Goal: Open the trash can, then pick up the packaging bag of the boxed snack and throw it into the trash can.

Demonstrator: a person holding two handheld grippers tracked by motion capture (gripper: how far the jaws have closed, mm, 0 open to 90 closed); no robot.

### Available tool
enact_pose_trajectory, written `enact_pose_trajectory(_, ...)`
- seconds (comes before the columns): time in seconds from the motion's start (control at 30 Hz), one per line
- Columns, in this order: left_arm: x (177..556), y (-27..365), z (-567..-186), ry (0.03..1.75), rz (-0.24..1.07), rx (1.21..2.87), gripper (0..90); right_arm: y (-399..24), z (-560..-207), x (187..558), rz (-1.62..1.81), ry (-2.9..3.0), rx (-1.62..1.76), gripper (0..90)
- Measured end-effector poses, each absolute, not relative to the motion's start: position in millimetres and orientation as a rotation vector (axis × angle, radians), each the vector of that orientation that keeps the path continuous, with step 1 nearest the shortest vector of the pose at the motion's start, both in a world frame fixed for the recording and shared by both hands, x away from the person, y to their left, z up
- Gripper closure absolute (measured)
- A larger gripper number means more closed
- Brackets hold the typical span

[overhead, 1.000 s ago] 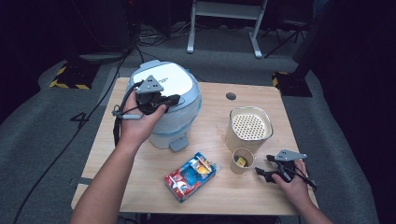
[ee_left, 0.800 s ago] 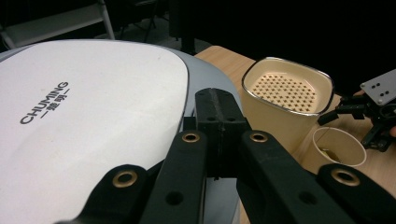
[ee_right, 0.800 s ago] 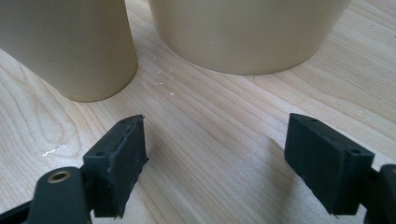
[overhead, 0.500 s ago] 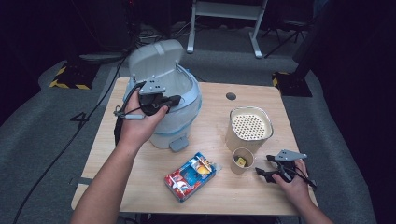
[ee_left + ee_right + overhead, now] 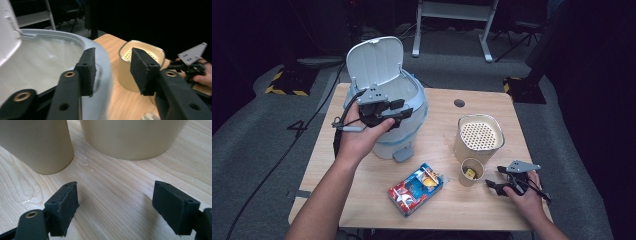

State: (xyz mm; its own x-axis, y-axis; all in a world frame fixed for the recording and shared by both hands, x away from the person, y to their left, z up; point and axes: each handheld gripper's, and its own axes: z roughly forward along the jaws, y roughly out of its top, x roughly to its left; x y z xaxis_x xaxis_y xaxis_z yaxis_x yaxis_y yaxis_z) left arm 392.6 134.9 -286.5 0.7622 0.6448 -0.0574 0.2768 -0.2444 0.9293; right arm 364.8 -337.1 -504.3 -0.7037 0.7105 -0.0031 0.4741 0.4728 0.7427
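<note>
A pale blue and white bin (image 5: 414,127) stands at the table's left with its lid (image 5: 374,62) swung up. My left gripper (image 5: 399,111) hovers at the bin's front rim (image 5: 62,40). Its jaws have just been opening and stand apart (image 5: 113,70), gripping nothing. My right gripper (image 5: 493,176) rests low on the table (image 5: 437,150) at the front right. It is open with bare wood between its pads (image 5: 116,205). Just beyond it are a paper cup (image 5: 37,142) and a beige container (image 5: 132,137).
The beige container (image 5: 480,135) has a perforated top, and the paper cup (image 5: 472,172) in front of it holds a small yellow thing. A red and blue snack packet (image 5: 416,188) lies near the front edge. A dark floor surrounds the table.
The bin's lid has swung from shut to fully up. My left gripper's jaws have gone from shut to apart, and the hand has barely shifted. My right gripper has kept still.
</note>
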Motion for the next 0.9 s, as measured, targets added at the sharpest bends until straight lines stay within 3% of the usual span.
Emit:
enact_pose_trajectory(0.4, 361, 132, -300, 0.679, 0.385, 1.865, 48.5, -337, -504, 365, 1.072, 2.413, 1.004, 20.8)
enact_pose_trajectory(0.9, 341, 132, -368, 0.719, 0.327, 1.876, 47.1, -337, -504, 365, 1.072, 2.413, 1.005, 20.8)
